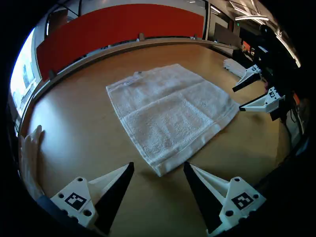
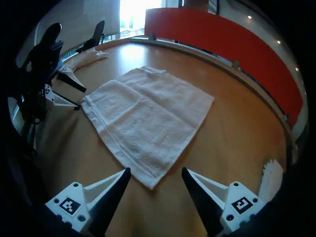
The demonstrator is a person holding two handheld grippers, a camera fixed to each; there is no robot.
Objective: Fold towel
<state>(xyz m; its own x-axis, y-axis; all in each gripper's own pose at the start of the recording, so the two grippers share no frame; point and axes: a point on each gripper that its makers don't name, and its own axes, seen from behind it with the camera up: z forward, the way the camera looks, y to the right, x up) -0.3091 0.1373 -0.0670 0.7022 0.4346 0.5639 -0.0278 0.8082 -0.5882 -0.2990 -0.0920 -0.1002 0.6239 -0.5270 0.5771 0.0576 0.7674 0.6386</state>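
Left gripper view: the left gripper hangs with jaws wide astride the near corner of the towel, seemingly just above it. The towel is white terry, roughly square with a banded hem, and lies flat on the smooth wooden table. The right gripper, jaws equally wide, brackets the corner at the hem's other end.

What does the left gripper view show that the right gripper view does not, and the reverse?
Left gripper view: the left gripper, jaws open either side of the towel at its near corner, with the right gripper farther off. Right gripper view: the right gripper close, the left one farther off, plus a bright window and chairs. Both: the white towel on the wooden table and the red panel behind.
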